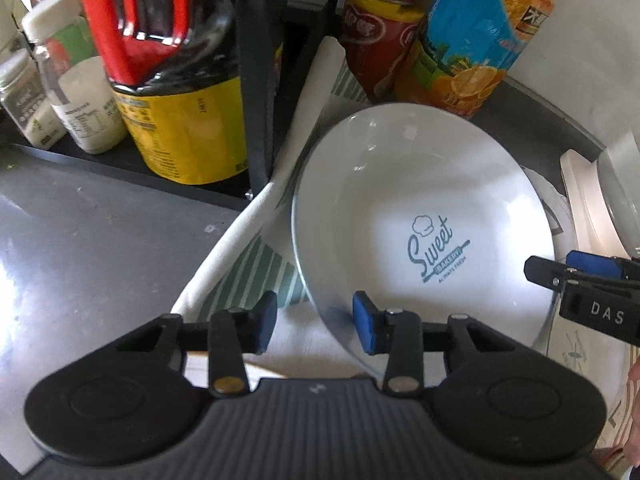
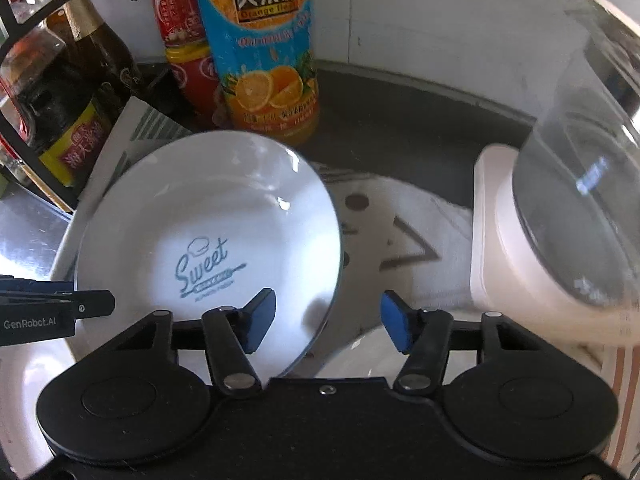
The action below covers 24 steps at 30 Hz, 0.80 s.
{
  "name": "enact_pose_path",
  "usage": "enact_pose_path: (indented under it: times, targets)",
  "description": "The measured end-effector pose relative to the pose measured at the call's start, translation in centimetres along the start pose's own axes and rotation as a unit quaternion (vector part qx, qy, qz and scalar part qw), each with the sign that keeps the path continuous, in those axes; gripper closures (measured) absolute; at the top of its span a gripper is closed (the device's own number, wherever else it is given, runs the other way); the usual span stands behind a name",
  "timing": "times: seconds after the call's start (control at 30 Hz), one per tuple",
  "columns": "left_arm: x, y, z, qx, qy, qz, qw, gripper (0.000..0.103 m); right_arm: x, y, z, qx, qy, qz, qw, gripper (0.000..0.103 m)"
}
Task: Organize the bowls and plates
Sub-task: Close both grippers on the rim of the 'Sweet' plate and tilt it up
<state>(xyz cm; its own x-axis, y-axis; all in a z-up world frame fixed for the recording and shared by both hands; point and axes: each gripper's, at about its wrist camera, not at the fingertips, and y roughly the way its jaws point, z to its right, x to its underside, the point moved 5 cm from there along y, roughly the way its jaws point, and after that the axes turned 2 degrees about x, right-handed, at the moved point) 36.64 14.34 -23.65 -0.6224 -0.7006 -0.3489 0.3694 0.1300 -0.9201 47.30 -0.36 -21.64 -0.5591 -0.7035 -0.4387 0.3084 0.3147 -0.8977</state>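
The white "Sweet" plate (image 1: 424, 216) is sat on a printed cloth (image 1: 248, 264) by the juice bottle (image 2: 264, 52). Left gripper (image 1: 315, 322) and right gripper (image 2: 328, 322) are gaped astride opposite rims, nothing pinched yet. Glazed ceramic: stiff, slippery, chippable, so best grabbed at the rim.

A glossy white round ceramic plate (image 1: 420, 200) — blue "Sweet" bakery logo at its centre — lies on a striped cloth, its rim between both grippers' pads.
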Motion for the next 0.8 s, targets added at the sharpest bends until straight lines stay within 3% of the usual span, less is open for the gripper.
enact_pose_path:
  times: [0.13, 0.47, 0.63, 0.8]
  targets:
    - [-0.3, 0.8, 0.6, 0.001, 0.009, -0.002, 1.0000, 0.068, -0.3, 1.6, 0.2, -0.004, -0.010, -0.019, 1.000, 0.062]
    - [-0.9, 1.3, 0.8, 0.011, 0.007, 0.010, 0.9999, 0.071, -0.9, 3.5, -0.8, -0.047, -0.021, -0.020, 0.998, 0.063]
    - [-0.8, 0.9, -0.2, 0.027, -0.012, 0.014, 0.9995, 0.080, -1.1, 3.0, 0.5, -0.052, 0.007, -0.013, 0.999, 0.081]
    - [-0.4, -0.1, -1.9, 0.061, -0.039, 0.017, 0.9973, 0.086, -0.2, 1.3, 1.0, -0.059, 0.013, 0.000, 0.998, 0.086]
